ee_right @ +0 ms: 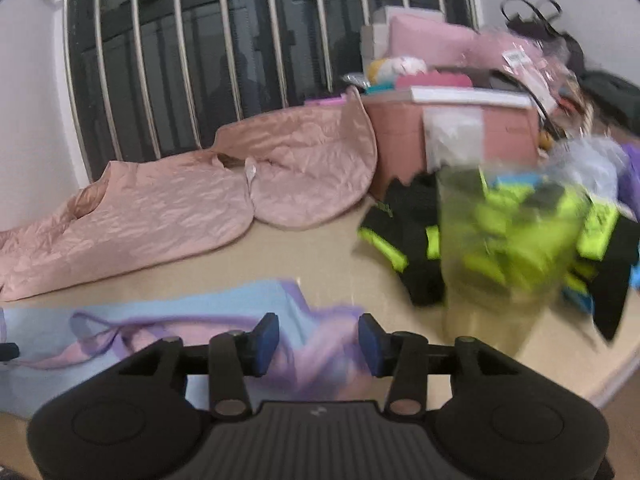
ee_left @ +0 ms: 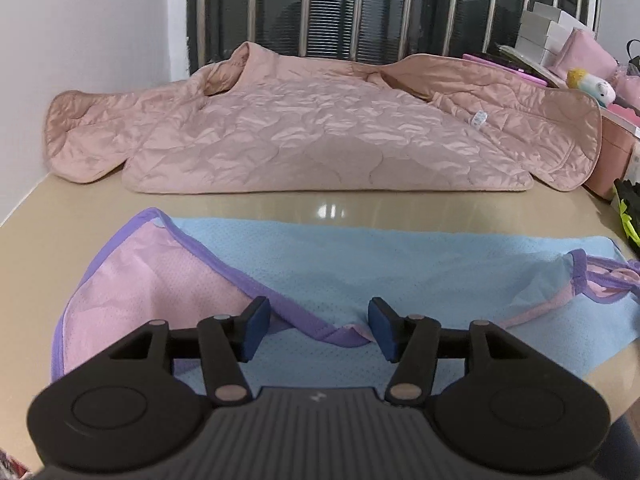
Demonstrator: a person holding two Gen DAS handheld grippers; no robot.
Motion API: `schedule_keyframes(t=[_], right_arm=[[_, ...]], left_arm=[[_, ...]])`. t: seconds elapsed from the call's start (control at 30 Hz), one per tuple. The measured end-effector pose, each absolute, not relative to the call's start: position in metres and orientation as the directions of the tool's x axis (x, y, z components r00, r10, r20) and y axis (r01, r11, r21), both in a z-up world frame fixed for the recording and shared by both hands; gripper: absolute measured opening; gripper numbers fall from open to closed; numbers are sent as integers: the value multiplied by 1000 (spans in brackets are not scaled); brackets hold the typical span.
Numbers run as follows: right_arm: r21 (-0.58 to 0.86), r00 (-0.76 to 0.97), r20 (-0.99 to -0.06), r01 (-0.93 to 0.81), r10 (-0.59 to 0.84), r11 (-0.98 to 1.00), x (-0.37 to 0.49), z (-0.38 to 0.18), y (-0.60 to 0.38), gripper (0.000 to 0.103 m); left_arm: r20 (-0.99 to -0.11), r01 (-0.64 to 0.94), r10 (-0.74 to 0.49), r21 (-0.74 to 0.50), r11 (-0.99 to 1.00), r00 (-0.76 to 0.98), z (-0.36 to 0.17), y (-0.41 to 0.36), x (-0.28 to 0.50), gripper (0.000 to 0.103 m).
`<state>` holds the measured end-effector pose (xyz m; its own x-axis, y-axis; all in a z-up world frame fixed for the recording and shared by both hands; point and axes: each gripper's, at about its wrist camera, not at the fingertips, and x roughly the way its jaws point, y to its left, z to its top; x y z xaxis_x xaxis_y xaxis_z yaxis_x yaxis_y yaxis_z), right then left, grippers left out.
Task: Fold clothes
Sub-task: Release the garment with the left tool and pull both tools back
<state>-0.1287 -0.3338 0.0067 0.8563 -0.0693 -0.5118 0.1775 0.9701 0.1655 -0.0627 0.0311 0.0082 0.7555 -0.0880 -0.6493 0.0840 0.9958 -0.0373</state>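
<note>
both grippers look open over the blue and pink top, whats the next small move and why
Probably lower the left gripper and close it on the purple-trimmed edge lying bunched between its open pads. The blue and pink garment lies only partly folded on the table, pink panel turned over blue. The right gripper also hangs open over rumpled purple cloth, holding nothing, so a fresh grip seems needed first.

Motion blur smears the neon-and-black clothes pile (ee_right: 520, 236) and purple hem (ee_right: 320, 352).
</note>
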Motion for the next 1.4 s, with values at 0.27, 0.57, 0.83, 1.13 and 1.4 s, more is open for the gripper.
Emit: schedule_keyframes(t=[0.27,0.57,0.83,1.13,1.4], right_arm=[[109,862,-482,235,-155,966,-127,-16,-315,43],[8,900,-419,140,-124,990,-126,-23,-290,9],[-58,953,-298,-74,54,996,-121,33,-223,9],[-118,813,-448,-467,373,876,-123,-2,-129,34],[11,902,-237,-370,362,929,-140,30,-181,39]], left_arm=[[-632,50,-64,-40,998,772,7,36,-78,61],[-632,49,-83,-71,996,771,7,37,-81,68],[-624,9,-125,-186,983,771,13,66,-84,69],[-616,-59,-78,-199,978,784,21,94,-95,75],[-605,-76,-63,-201,977,794,25,88,-94,75]])
